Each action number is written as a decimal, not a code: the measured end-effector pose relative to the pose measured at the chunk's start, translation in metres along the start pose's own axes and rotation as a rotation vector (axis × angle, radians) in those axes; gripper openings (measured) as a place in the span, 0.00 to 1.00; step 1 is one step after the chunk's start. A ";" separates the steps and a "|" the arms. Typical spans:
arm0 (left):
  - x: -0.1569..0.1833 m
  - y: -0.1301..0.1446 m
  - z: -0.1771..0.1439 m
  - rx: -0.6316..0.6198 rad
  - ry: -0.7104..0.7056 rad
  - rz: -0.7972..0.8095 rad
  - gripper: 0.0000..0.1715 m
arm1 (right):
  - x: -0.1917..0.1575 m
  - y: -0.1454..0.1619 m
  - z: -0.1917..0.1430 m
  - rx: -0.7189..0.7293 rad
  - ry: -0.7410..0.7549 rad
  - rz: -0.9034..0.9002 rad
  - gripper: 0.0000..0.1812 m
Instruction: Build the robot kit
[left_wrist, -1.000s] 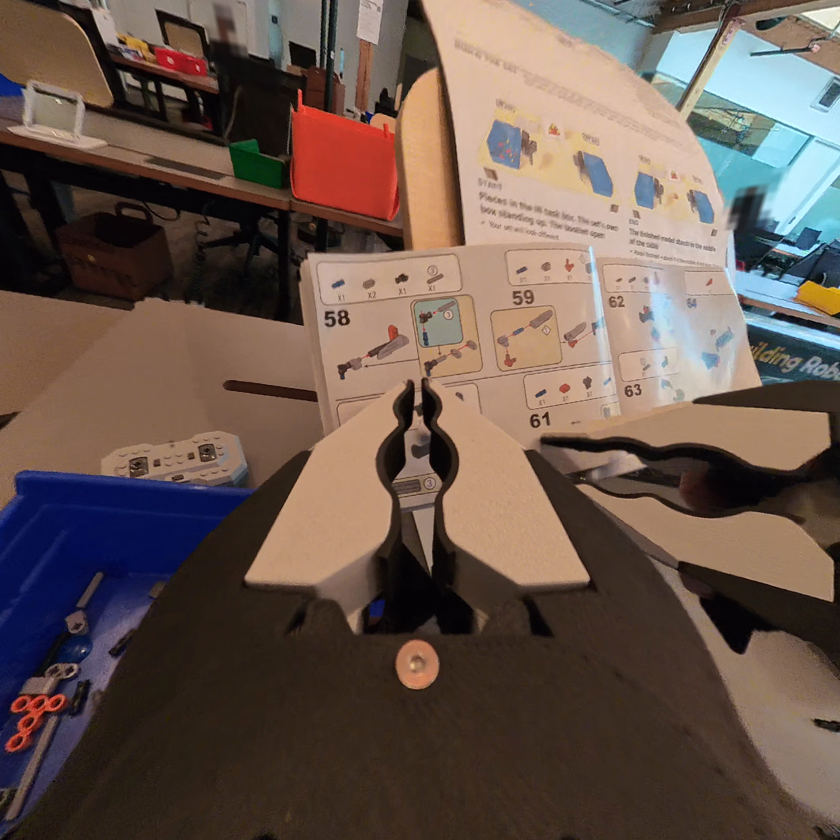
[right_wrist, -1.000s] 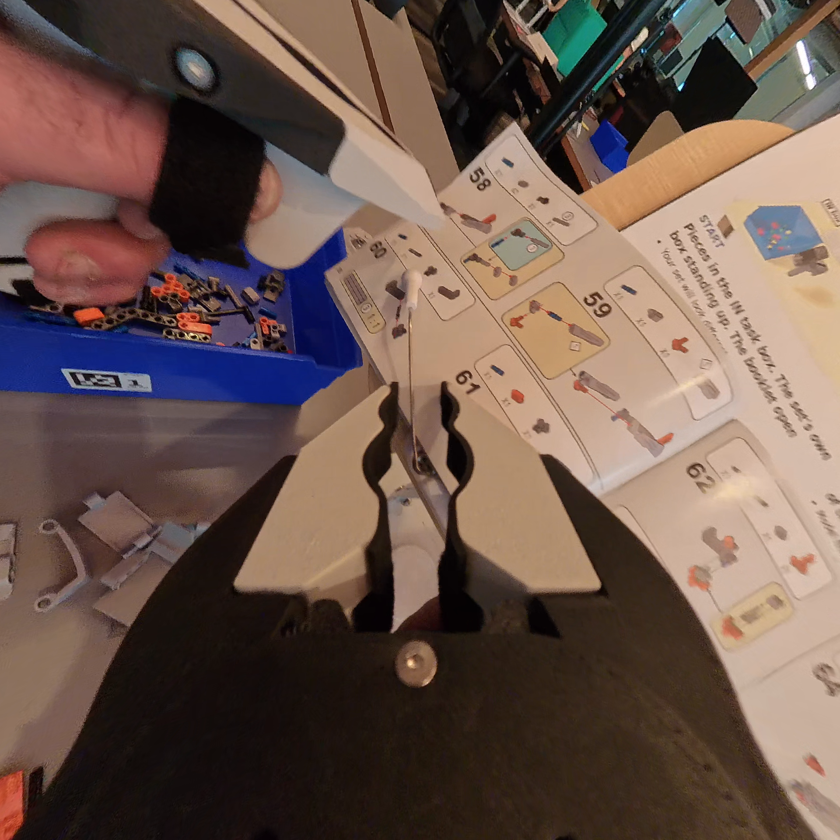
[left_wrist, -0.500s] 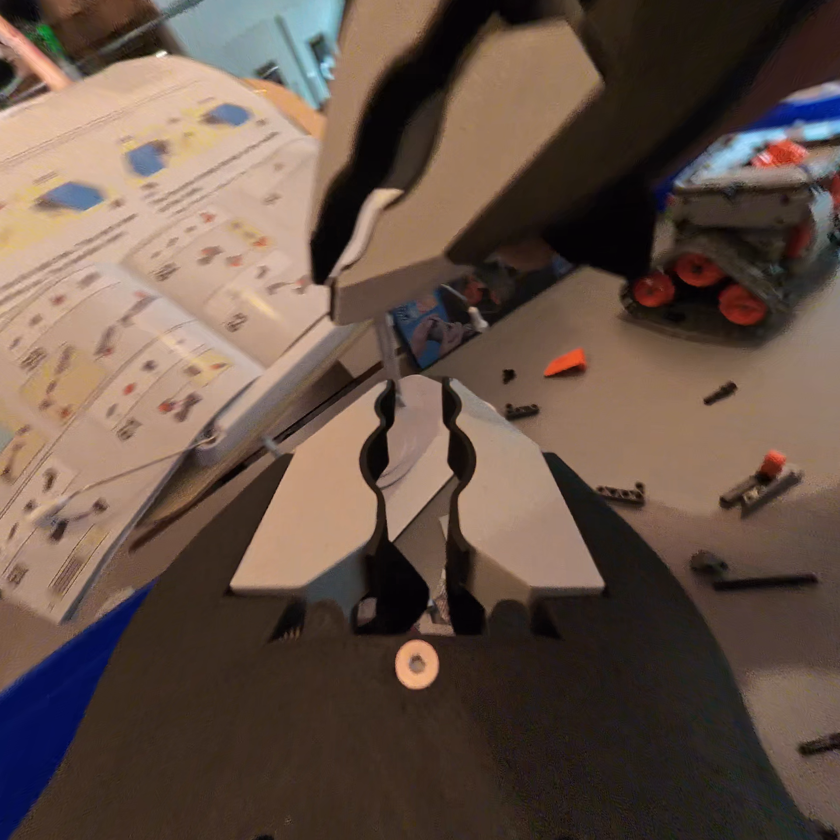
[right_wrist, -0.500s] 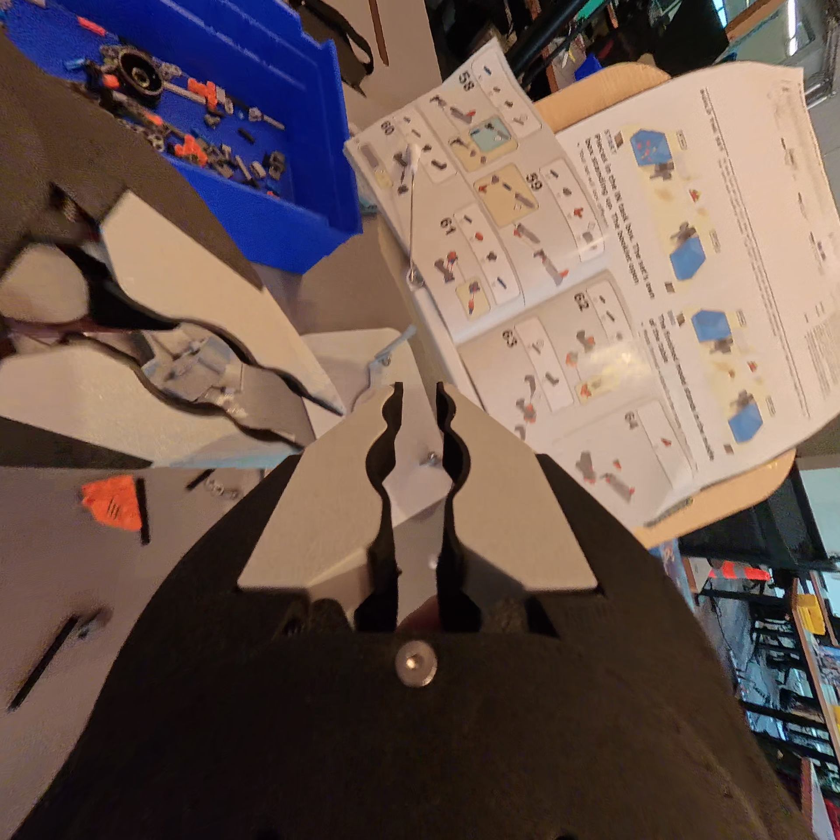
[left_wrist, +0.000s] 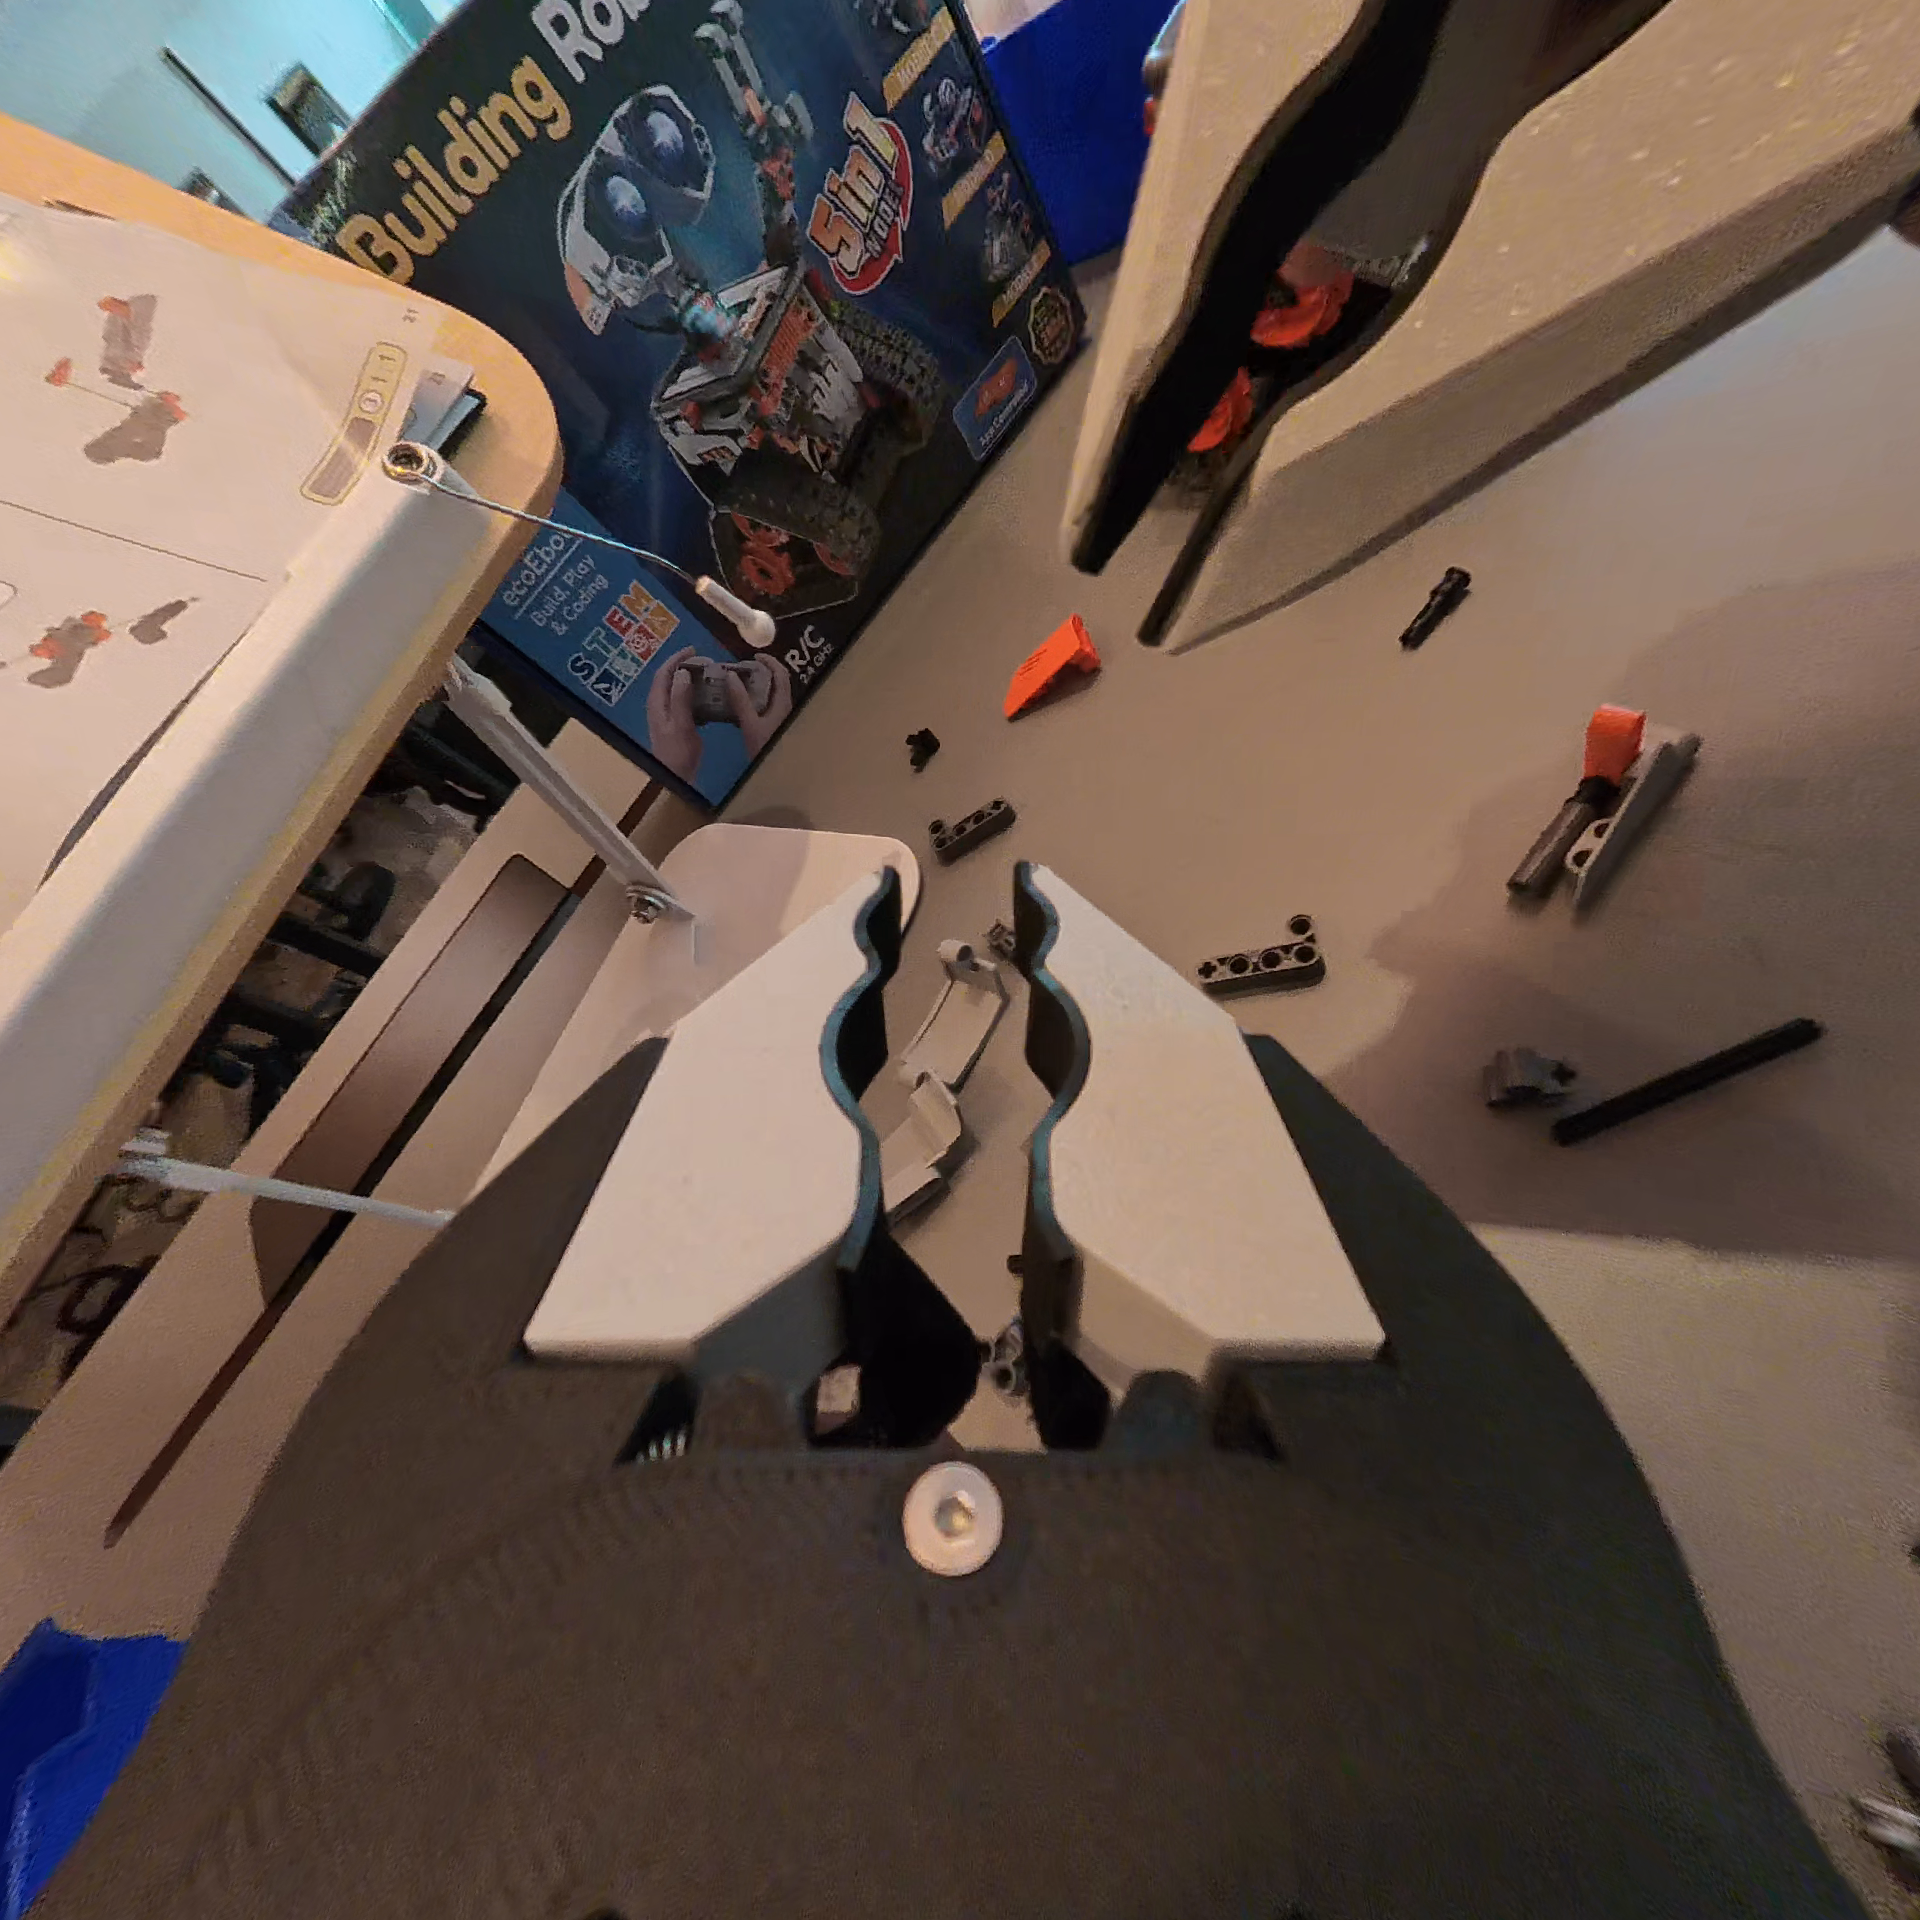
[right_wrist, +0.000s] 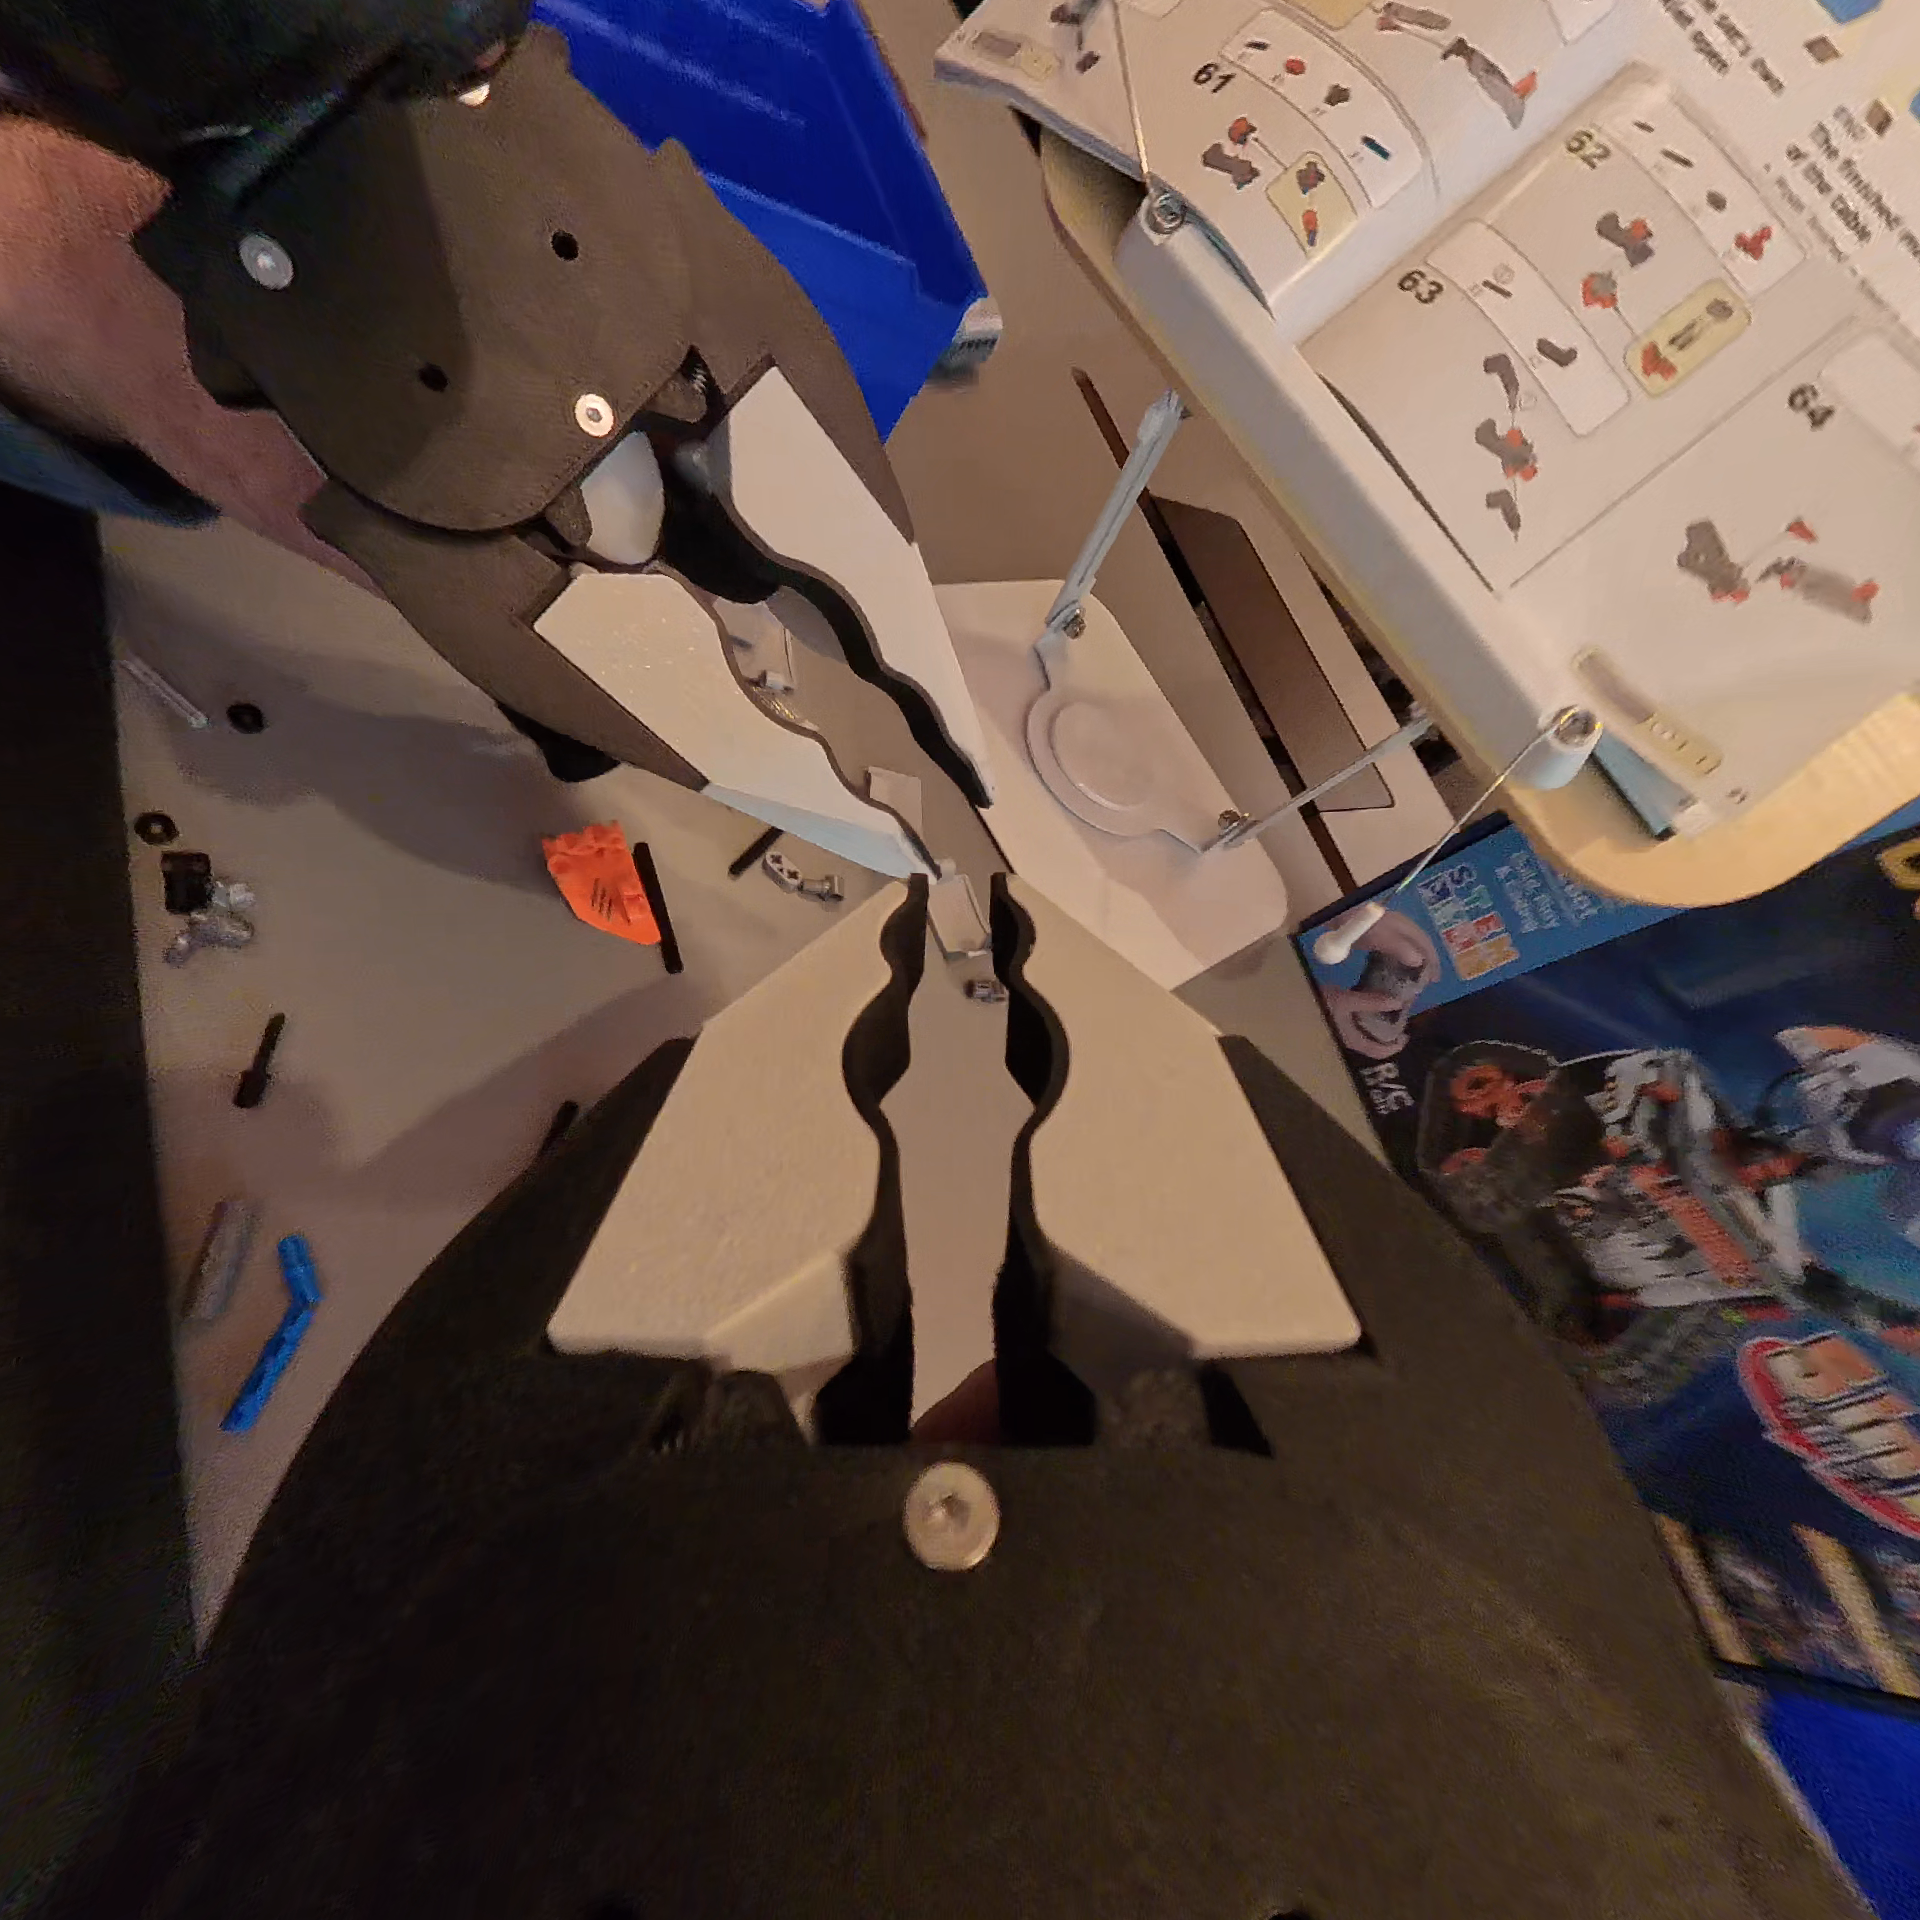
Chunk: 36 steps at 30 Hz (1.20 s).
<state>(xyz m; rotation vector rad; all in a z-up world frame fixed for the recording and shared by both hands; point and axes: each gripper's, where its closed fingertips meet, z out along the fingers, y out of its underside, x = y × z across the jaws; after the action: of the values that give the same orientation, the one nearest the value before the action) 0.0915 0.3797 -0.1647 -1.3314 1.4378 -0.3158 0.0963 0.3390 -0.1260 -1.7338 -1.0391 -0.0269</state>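
My left gripper (left_wrist: 952, 881) is open and points down at the grey table. Two grey curved panel pieces (left_wrist: 961, 1013) lie on the table in the gap between its fingers; I cannot tell if the fingers touch them. My right gripper (right_wrist: 956, 888) is slightly open and empty, tips close to a small grey piece (right_wrist: 961, 925). The two grippers meet tip to tip over this spot. The left gripper shows in the right wrist view (right_wrist: 940, 831), held by a hand. The right gripper shows in the left wrist view (left_wrist: 1127, 597).
An open instruction booklet (right_wrist: 1558, 312) rests on a white stand whose base plate (right_wrist: 1122, 748) lies just beyond the tips. A toy box (left_wrist: 748, 312) stands behind. An orange wedge (left_wrist: 1049, 665), black beams (left_wrist: 1262, 961), a black axle (left_wrist: 1683, 1081) and a blue bin (right_wrist: 790, 156) lie around. About 6 cm separates my left fingertips from my right.
Both grippers have swung away from the booklet and down to the table, tips now together over the grey pieces. The left jaws stand wider apart than a second ago.
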 end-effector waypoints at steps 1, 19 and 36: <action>0.000 0.000 0.001 0.005 -0.008 0.016 0.11 | -0.001 0.003 0.000 0.026 0.000 0.033 0.05; -0.010 -0.003 0.002 0.116 0.054 -0.194 0.05 | 0.012 0.044 0.010 0.000 0.042 0.066 0.05; -0.029 -0.006 -0.009 0.193 0.027 -0.290 0.00 | 0.013 0.046 0.008 0.007 0.041 0.067 0.08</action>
<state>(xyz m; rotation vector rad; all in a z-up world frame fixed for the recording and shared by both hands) 0.0806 0.3980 -0.1421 -1.3790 1.2013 -0.6490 0.1306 0.3507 -0.1576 -1.7537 -0.9498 -0.0171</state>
